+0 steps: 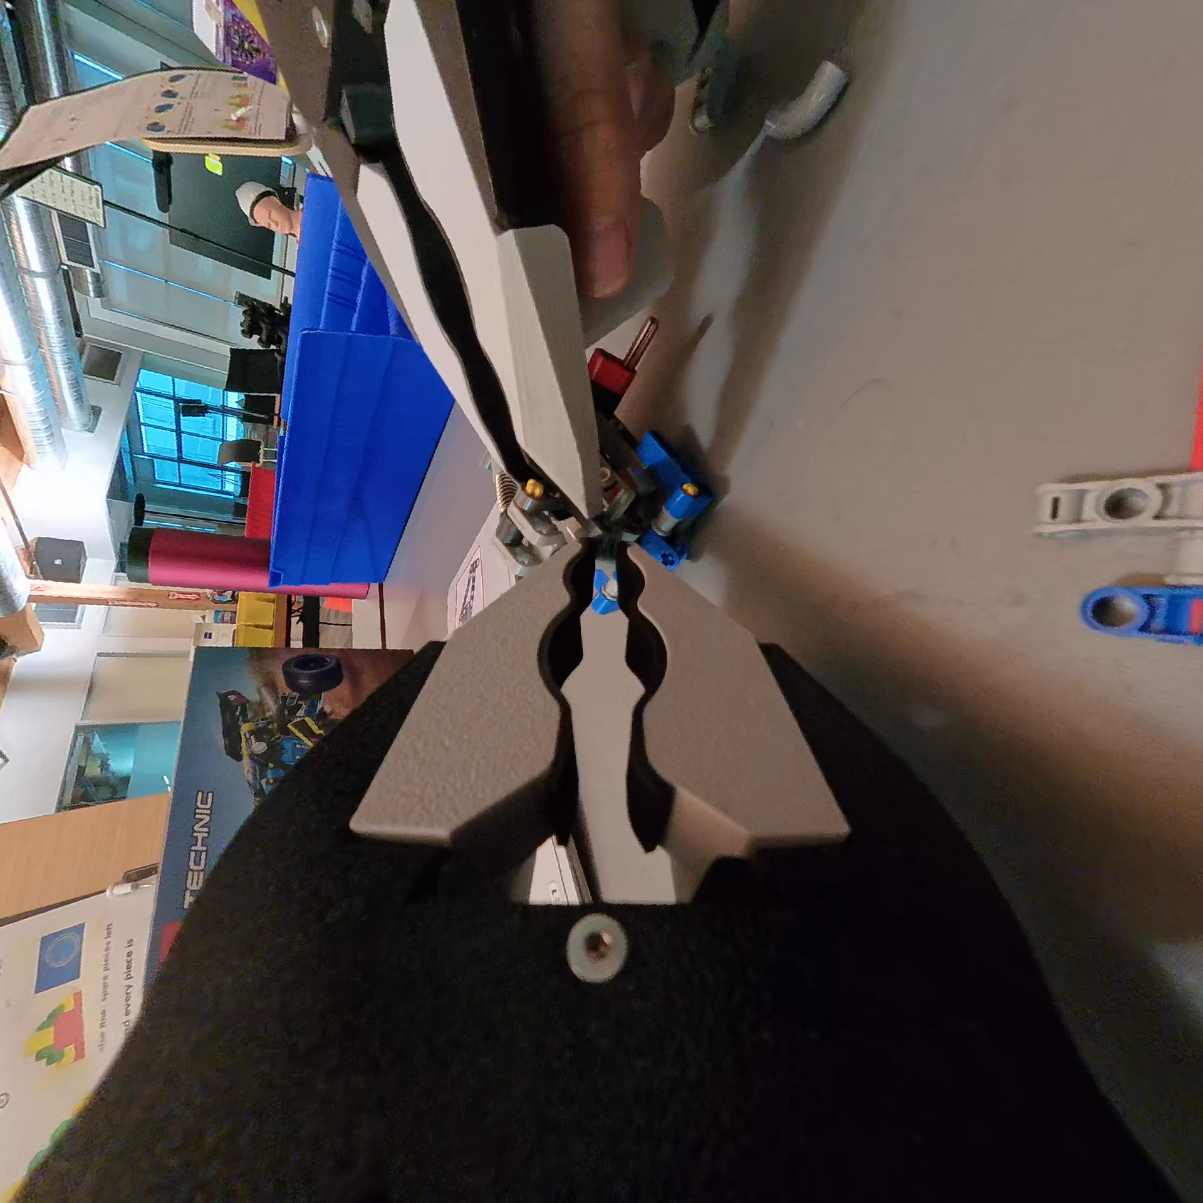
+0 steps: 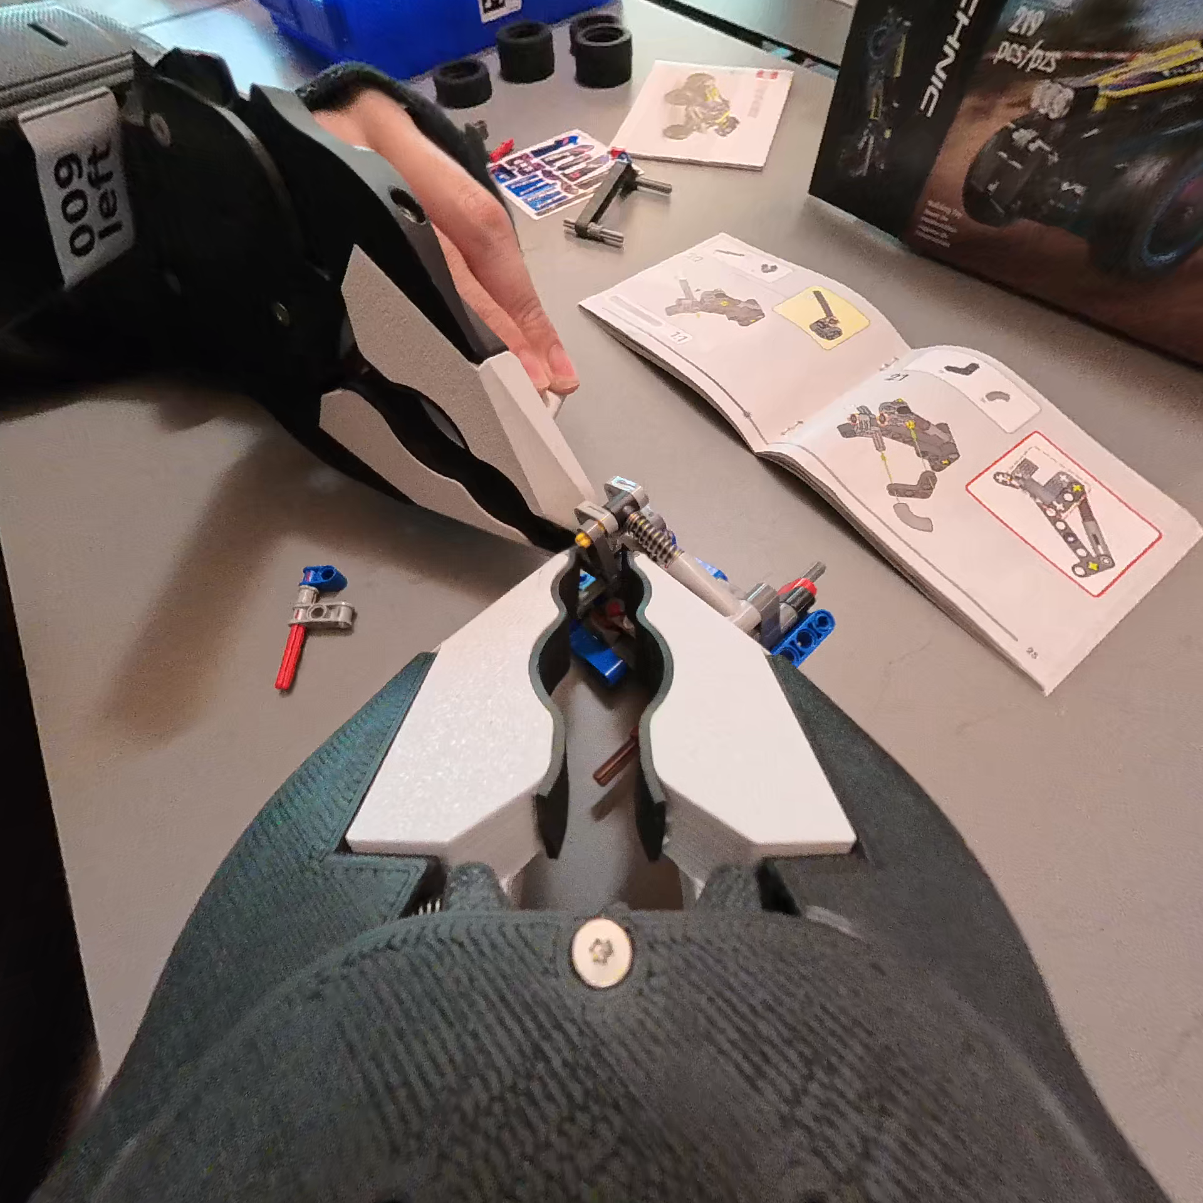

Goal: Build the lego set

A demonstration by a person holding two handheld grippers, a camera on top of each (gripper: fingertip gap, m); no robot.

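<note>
A small brick assembly (image 2: 657, 534) of grey, black and blue parts with a coil spring lies on the grey table (image 2: 195, 521). My left gripper (image 1: 602, 550) comes in from the upper left in the right wrist view (image 2: 566, 530) and is shut on the assembly's upper end, by a grey connector with a yellow pin (image 2: 579, 537). My right gripper (image 2: 600, 563) is open, its tips on either side of a black beam (image 2: 602, 576) of the assembly, with a gap on the left side. It enters the left wrist view from the top (image 1: 586, 521). The assembly's blue parts (image 1: 670, 501) show behind both tips.
A loose red axle with grey and blue connectors (image 2: 312, 612) lies to the left. A brown axle (image 2: 615, 761) lies under my right gripper. An open instruction booklet (image 2: 879, 442), the set's box (image 2: 1041, 130), tyres (image 2: 527, 49), a sticker sheet (image 2: 553, 169) and a blue bin (image 1: 345, 423) stand around. Only a small space, under 4 cm, lies between the two pairs of fingers. From either gripper's tips it is about 6 centimetres to the brown axle (image 2: 615, 761).
</note>
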